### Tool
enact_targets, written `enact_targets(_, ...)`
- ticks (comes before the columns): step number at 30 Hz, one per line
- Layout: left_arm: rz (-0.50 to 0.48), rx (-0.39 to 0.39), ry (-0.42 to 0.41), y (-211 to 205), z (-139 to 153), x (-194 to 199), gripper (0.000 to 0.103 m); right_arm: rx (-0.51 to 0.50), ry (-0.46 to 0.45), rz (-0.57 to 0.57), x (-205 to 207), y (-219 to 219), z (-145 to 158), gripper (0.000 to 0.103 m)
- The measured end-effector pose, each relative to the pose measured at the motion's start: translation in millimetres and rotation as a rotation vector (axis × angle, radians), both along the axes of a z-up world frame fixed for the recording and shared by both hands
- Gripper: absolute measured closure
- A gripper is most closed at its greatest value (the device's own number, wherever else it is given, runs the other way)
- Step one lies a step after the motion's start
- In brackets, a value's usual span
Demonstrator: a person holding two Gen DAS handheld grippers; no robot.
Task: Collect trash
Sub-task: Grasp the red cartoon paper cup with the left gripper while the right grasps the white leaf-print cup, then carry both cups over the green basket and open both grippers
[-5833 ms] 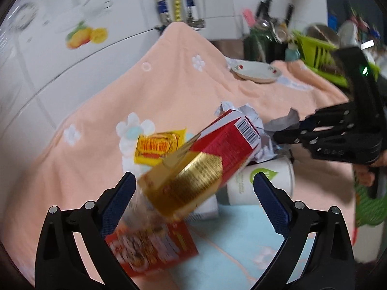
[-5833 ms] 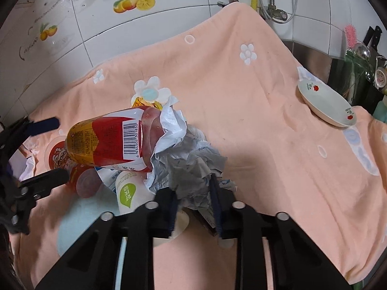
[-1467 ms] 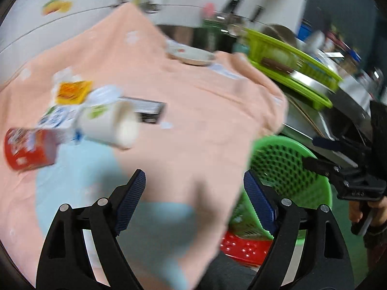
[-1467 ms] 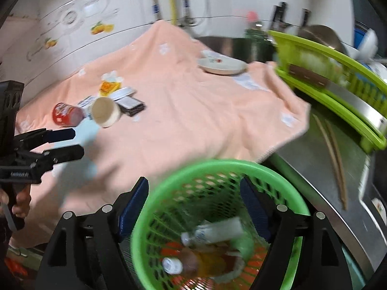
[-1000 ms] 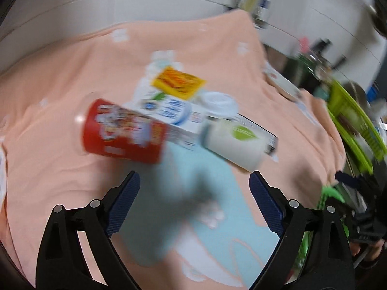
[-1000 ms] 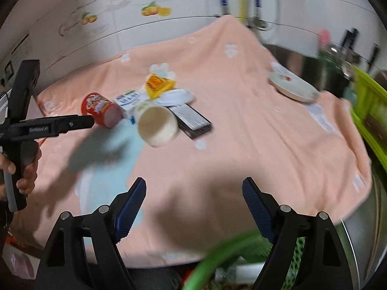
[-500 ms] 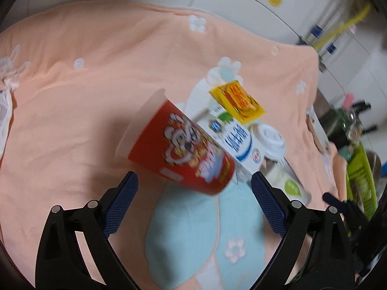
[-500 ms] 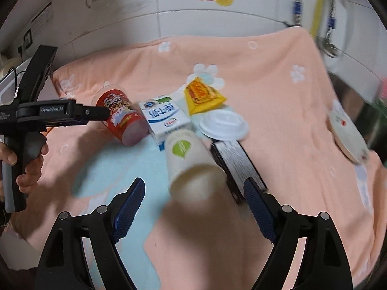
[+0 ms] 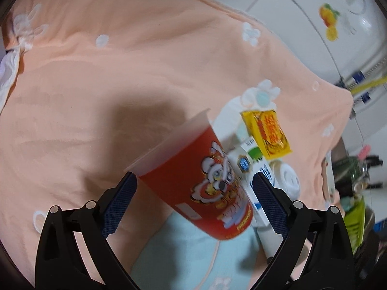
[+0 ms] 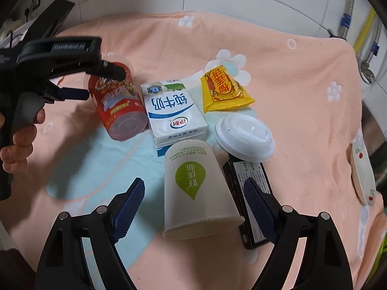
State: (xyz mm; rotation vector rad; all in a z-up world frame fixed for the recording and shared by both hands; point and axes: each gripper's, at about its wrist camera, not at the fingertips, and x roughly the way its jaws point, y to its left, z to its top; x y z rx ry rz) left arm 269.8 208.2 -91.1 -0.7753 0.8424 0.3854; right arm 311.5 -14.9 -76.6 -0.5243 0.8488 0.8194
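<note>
Right now both grippers are hanging over a litter cluster lying on a peach blanket (image 10: 278,72). The left gripper (image 9: 193,194) is holding its jaws spread wide, and a red cup (image 9: 200,181) is lying on its side between them, its clear rim pointing away to the upper left and its base reaching toward the right-hand jaw. From the right wrist view the left gripper (image 10: 104,79) is showing at the far left, with its two fingers straddling the open end of the red cup (image 10: 118,104); whether the pads are touching the cup I cannot tell.

The right gripper (image 10: 193,207) is also standing wide open, and a white paper cup (image 10: 193,188) with a green leaf mark is lying between its jaws, mouth toward the camera, not pinched. Just beyond the jaws a milk carton (image 10: 173,111) is resting flat, touching the red cup on one side. A yellow snack packet (image 10: 223,89) is sitting farther out past the carton. A white plastic lid (image 10: 244,134) is lying just outside the right-hand jaw, partly over a black box (image 10: 251,193) that is running along beside that jaw. A small plate (image 10: 362,169) is sitting well off to the right edge.
</note>
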Motion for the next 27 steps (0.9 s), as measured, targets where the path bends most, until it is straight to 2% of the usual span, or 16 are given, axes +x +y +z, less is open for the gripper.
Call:
enact_targets(8,0.084,-0.046,0.035,9.3,-11.4,13.7,0.008,-0.046,0.01,0.022,3.3,13.5,-8.1,0.023)
enact_targets(12,0.103,-0.054,0.058,12.9,-17.2,18.0,0.01,-0.068,0.012,0.022,3.3,17.2,-10.8,0.032)
enact_targets(13,0.104,-0.054,0.064,14.1,-19.5,18.2,0.013,-0.071,0.01,0.021,2.9,17.5,-11.0,0.035)
enact_targets(17,0.095,-0.06,0.038,16.5,-20.3,15.2,0.02,-0.066,0.014,-0.002,1.5,15.6,-8.6,0.046)
enact_targets(27,-0.014,0.01,-0.006,9.9,-2.6,-12.3,0.024,0.034,0.077,-0.078,-15.8,-9.2,1.1,0.046)
